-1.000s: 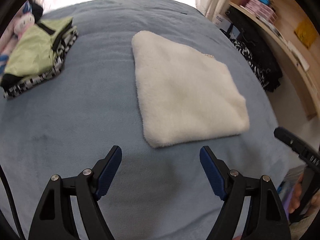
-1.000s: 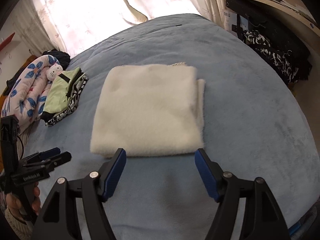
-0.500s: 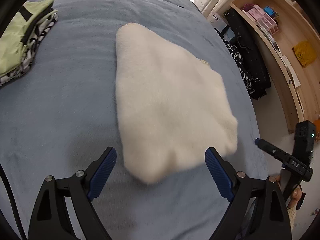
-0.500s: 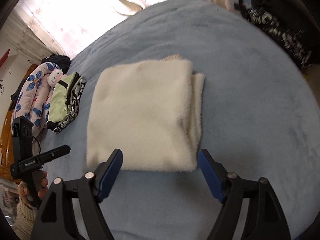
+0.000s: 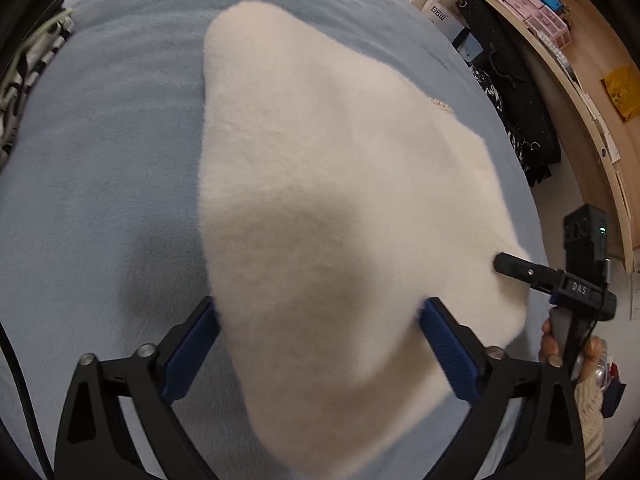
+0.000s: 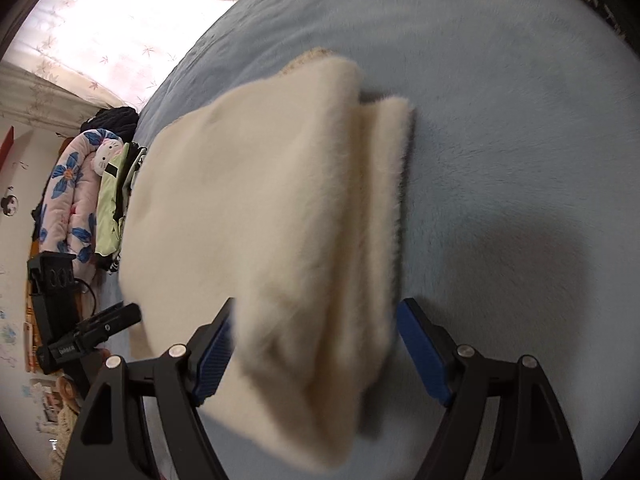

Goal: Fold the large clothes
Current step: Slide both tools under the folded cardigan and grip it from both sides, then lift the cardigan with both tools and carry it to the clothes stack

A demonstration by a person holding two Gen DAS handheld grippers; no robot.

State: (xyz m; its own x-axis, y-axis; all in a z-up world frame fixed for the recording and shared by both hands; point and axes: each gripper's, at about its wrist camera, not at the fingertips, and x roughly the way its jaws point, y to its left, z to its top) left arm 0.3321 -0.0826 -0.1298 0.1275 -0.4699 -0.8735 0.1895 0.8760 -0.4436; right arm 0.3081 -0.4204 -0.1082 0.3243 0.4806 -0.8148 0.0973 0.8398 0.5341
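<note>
A folded cream fleece garment (image 5: 332, 184) lies on the blue bed cover (image 5: 100, 168). My left gripper (image 5: 316, 344) is open, and the garment's near left corner sits between its blue pads (image 5: 192, 344). In the right wrist view the same garment (image 6: 280, 208) shows its stacked layers. My right gripper (image 6: 316, 352) is open, with the garment's near right edge between its fingers. Each gripper also shows in the other's view: the right one (image 5: 552, 276) by the garment's right edge, the left one (image 6: 92, 332) by its left edge.
A pile of folded clothes, green and black-and-white (image 6: 116, 200), lies at the bed's left with a floral pink quilt (image 6: 68, 200) behind it. Dark clothes (image 5: 516, 116) hang beside a wooden shelf (image 5: 580, 52) on the right. A curtained window (image 6: 120, 20) is at the bed's far end.
Both grippers have moved forward and down from in front of the garment until its near corners lie between their open fingers. The garment has not moved.
</note>
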